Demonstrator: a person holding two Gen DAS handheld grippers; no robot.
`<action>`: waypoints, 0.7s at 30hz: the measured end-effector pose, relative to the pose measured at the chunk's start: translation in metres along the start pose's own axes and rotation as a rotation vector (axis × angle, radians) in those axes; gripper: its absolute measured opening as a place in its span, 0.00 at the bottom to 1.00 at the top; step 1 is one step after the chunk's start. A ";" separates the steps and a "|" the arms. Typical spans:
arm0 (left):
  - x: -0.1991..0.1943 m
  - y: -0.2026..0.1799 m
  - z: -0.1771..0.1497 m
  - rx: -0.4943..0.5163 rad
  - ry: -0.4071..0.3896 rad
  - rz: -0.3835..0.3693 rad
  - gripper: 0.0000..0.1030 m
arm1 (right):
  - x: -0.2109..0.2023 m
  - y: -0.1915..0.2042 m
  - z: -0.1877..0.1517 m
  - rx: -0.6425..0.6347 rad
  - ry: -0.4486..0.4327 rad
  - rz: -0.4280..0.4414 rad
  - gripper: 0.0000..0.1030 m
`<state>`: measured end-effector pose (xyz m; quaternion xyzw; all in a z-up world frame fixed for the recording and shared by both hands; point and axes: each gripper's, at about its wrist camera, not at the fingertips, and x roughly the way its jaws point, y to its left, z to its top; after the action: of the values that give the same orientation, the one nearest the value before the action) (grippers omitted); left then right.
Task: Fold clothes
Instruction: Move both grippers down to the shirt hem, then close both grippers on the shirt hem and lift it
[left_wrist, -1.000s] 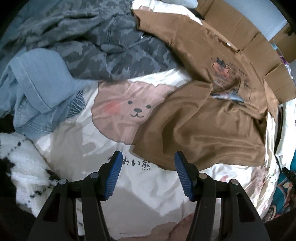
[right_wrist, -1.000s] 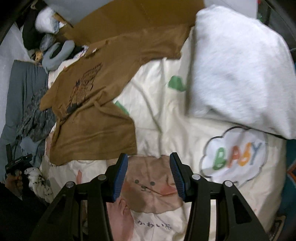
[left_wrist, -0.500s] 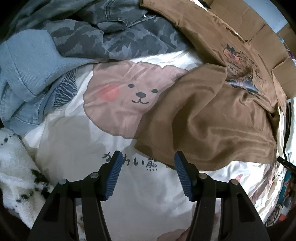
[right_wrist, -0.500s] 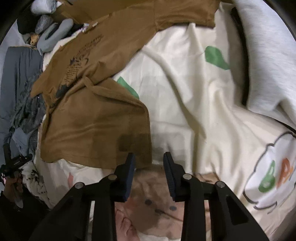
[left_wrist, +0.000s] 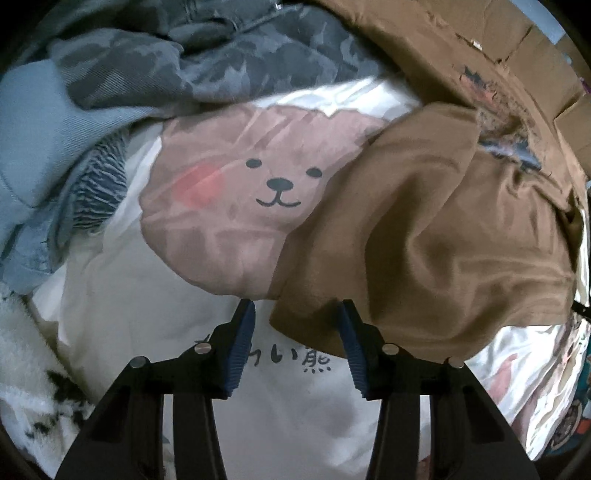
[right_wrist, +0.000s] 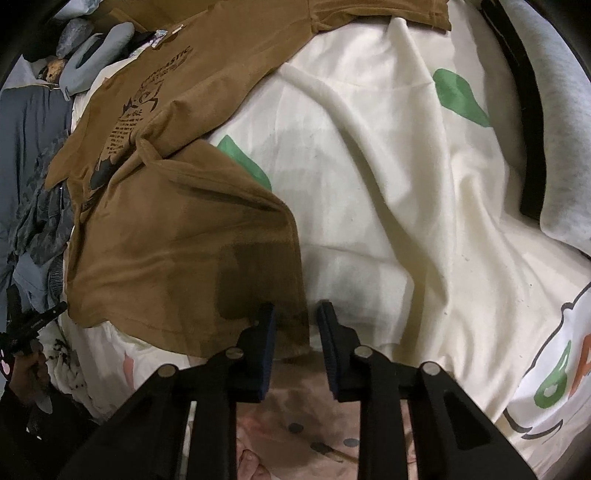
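On the cream cartoon-bear bedspread (left_wrist: 192, 325) a heap of grey camouflage and pale blue denim clothes (left_wrist: 122, 74) lies far left. The brown cotton T-shirt with a dark chest print (left_wrist: 443, 236) sprawls beside it, its lower half folded over. The left gripper (left_wrist: 297, 314) straddles the hem's left corner, jaws closing — pads not yet pressing. The right gripper (right_wrist: 295, 314) closes around the right corner, the 2 pads narrow, fabric between them. A grey fleece blanket (right_wrist: 569, 110) lies far right.
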<state>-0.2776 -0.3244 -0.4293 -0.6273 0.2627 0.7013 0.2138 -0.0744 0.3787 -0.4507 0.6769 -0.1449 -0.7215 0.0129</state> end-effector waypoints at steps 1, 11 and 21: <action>0.004 0.000 0.001 0.007 0.007 0.008 0.45 | 0.001 0.000 0.000 0.002 0.002 -0.002 0.08; -0.003 0.003 -0.002 -0.009 -0.013 -0.079 0.32 | -0.038 0.003 -0.010 0.016 -0.023 -0.010 0.05; -0.041 0.012 -0.024 -0.037 -0.041 -0.122 0.32 | -0.074 0.002 -0.027 0.020 -0.049 -0.037 0.05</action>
<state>-0.2619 -0.3475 -0.3893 -0.6317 0.2063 0.7043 0.2498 -0.0416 0.3879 -0.3791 0.6617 -0.1398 -0.7365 -0.0105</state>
